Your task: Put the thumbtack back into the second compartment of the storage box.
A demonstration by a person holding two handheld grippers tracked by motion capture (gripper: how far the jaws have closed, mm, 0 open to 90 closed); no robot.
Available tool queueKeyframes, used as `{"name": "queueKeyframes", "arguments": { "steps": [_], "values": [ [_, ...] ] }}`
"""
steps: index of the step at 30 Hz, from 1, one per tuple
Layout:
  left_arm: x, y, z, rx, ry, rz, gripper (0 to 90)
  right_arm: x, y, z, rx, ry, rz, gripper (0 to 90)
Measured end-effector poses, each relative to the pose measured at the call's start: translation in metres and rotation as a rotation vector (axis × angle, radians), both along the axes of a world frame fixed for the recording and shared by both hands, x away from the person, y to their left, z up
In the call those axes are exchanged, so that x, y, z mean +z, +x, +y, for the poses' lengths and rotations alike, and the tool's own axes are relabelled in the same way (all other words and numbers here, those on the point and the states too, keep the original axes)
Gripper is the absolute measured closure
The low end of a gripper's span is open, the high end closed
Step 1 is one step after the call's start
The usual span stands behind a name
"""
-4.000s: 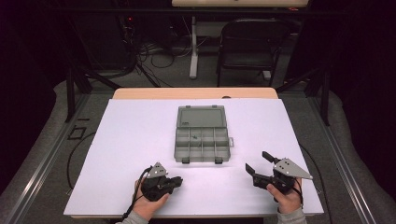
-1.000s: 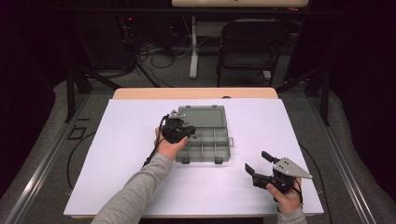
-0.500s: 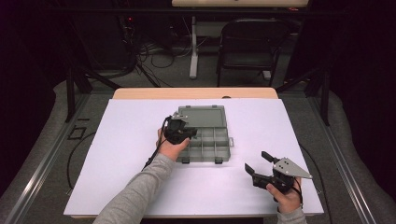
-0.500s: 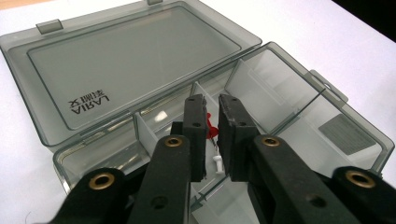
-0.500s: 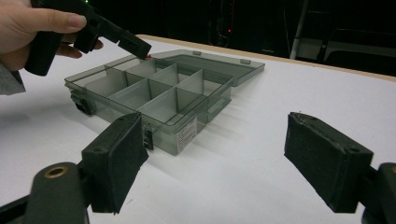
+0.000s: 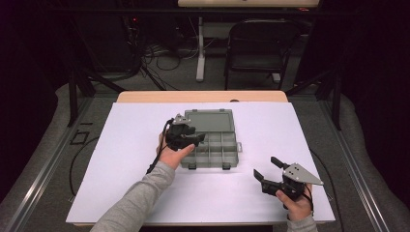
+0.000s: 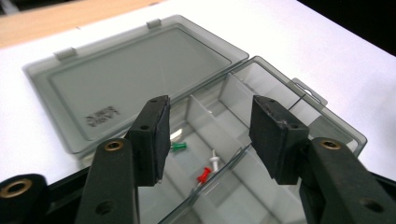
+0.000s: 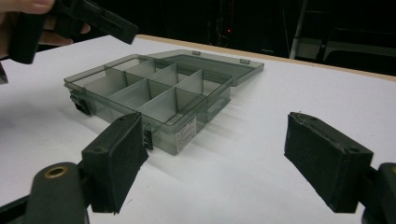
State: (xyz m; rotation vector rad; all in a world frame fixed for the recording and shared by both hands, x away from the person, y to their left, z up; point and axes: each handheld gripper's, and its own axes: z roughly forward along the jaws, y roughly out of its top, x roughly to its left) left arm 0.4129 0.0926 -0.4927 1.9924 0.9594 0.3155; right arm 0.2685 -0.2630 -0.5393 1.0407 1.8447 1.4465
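Note:
A translucent grey compartment box (image 6: pixel 217 150) lies mid-table with its lid (image 6: pixel 209 121) folded flat toward the far side. My left gripper (image 6: pixel 196 140) hovers over the box's left end. Its jaws have just been opening and now stand apart with nothing between the pads. In the left gripper view, a green pin (image 7: pixel 179 146), a white pin (image 7: pixel 214 160) and a red pin (image 7: pixel 203 177) lie in the compartment below that gripper (image 7: pixel 208 135). My right gripper (image 6: pixel 265 166) rests open and unloaded at the near right, facing the box (image 8: pixel 154 98).
White sheet covers the table (image 6: pixel 121 159), with a wooden strip (image 6: pixel 203 96) along the far edge. A black chair (image 6: pixel 258 46), a stand and loose cables sit on the floor beyond. Wide bare table lies left, right and in front of the box.
My left hand has gone from the near table edge up to the box's left end. Over the last second it has barely shifted and its jaws have spread. The right hand stays put.

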Motion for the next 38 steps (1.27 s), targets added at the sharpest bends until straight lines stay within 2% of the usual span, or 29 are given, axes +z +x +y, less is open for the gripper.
{"name": "queueKeyframes", "arguments": {
  "steps": [5, 7, 9, 10, 15, 17, 22, 25, 28, 31, 33, 35, 38],
  "values": [
    [0.006, -0.011, 0.028, 0.024, 0.002, -0.033, 45.7, 0.0, 0.0, 0.0, -0.002, -0.002, 0.0, 19.5],
    [0.007, -0.018, 0.042, 0.04, -0.021, -0.043, 45.2, 0.0, 0.0, 0.0, -0.004, -0.004, 0.001, 19.5],
    [0.007, -0.026, 0.057, 0.05, -0.062, -0.035, 44.0, 0.0, 0.0, 0.0, -0.008, -0.003, -0.006, 19.5],
    [0.007, -0.03, 0.063, 0.051, -0.068, -0.031, 42.8, 0.0, 0.0, 0.0, -0.009, -0.001, -0.007, 19.5],
    [0.002, -0.056, 0.102, 0.091, -0.056, -0.066, 36.9, -0.001, 0.001, 0.001, -0.011, -0.017, 0.0, 19.5],
    [-0.001, -0.066, 0.118, 0.12, -0.062, -0.078, 36.6, -0.001, 0.001, 0.001, -0.016, -0.024, 0.0, 19.5],
    [-0.012, -0.085, 0.153, 0.17, -0.058, -0.077, 36.5, -0.003, 0.002, 0.002, -0.026, -0.046, 0.008, 19.5],
    [-0.02, -0.098, 0.171, 0.196, -0.052, -0.098, 36.2, -0.003, 0.003, 0.002, -0.027, -0.064, 0.008, 19.3],
    [-0.026, -0.108, 0.184, 0.224, -0.067, -0.094, 35.1, -0.004, 0.003, 0.004, -0.035, -0.082, 0.005, 19.1],
    [-0.027, -0.116, 0.188, 0.228, -0.054, -0.11, 34.5, -0.005, 0.004, 0.004, -0.057, -0.109, 0.003, 19.0],
    [-0.028, -0.117, 0.191, 0.219, -0.039, -0.117, 34.6, -0.005, 0.003, 0.003, -0.07, -0.121, 0.001, 18.7],
    [-0.03, -0.116, 0.193, 0.23, -0.046, -0.103, 34.6, -0.005, 0.004, 0.002, -0.078, -0.125, -0.003, 18.0],
    [-0.032, -0.112, 0.195, 0.221, -0.079, -0.089, 37.3, -0.007, 0.005, 0.001, -0.088, -0.125, 0.01, 17.1]
  ]
}}
